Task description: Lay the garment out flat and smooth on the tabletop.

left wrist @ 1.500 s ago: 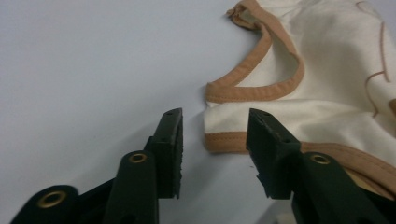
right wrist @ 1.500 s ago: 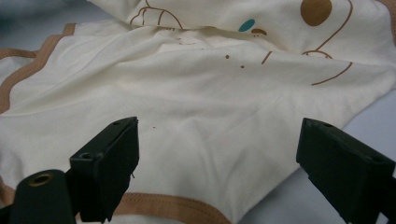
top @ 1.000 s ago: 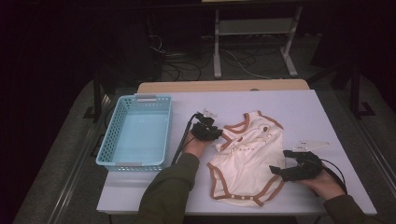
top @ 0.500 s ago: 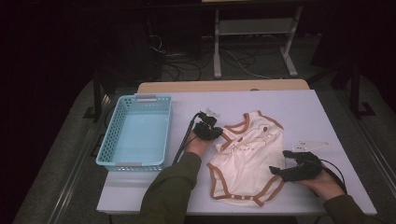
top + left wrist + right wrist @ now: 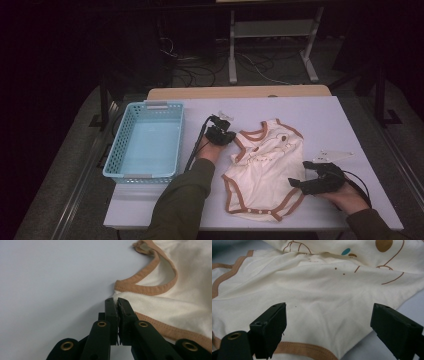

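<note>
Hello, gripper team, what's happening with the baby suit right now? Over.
Left gripper shut on the baby suit shoulder edge. Right gripper open at its lower side. Blue basket beside it, nothing in the way.

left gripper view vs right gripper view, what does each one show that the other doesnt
Left gripper view alone: the left tool, jaws shut on the bodysuit at its shoulder edge, beside a curved tan-trimmed opening, with bare table alongside.

Right gripper view alone: the right tool, jaws wide apart over the cloth, plus the printed drawing with brown lines, a brown spot and a teal mark.

Both: cream fabric with tan trim on a pale table.
</note>
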`<action>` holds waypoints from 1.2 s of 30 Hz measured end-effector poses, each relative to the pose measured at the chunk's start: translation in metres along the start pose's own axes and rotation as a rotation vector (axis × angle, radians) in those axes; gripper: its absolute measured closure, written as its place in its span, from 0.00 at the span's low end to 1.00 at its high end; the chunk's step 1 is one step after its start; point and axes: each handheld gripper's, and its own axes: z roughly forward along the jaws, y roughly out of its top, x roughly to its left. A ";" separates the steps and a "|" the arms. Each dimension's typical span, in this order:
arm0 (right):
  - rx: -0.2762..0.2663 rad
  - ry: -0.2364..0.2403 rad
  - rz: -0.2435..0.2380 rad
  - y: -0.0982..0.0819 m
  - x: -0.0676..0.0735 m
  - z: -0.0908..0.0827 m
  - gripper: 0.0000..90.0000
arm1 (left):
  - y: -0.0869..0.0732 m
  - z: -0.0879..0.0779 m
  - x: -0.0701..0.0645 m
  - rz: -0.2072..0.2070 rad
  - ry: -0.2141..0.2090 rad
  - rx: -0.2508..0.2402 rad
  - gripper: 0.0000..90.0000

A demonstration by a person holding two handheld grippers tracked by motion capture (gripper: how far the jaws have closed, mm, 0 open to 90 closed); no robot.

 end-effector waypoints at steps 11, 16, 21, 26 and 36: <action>-0.003 0.005 -0.001 0.000 -0.001 0.000 0.15 | 0.021 0.016 0.017 0.010 0.039 -0.001 0.96; -0.005 0.005 0.002 -0.001 -0.002 0.000 0.15 | 0.032 0.025 0.021 0.017 0.056 -0.006 0.96; -0.005 0.008 0.002 -0.001 -0.002 0.000 0.15 | 0.043 0.034 0.024 0.012 0.060 -0.016 0.96; -0.006 0.010 0.004 -0.001 -0.002 0.000 0.15 | 0.049 0.043 0.024 0.013 0.060 -0.014 0.96; -0.005 0.011 0.004 -0.002 -0.003 0.000 0.15 | 0.047 0.042 0.024 -0.020 0.034 -0.031 0.82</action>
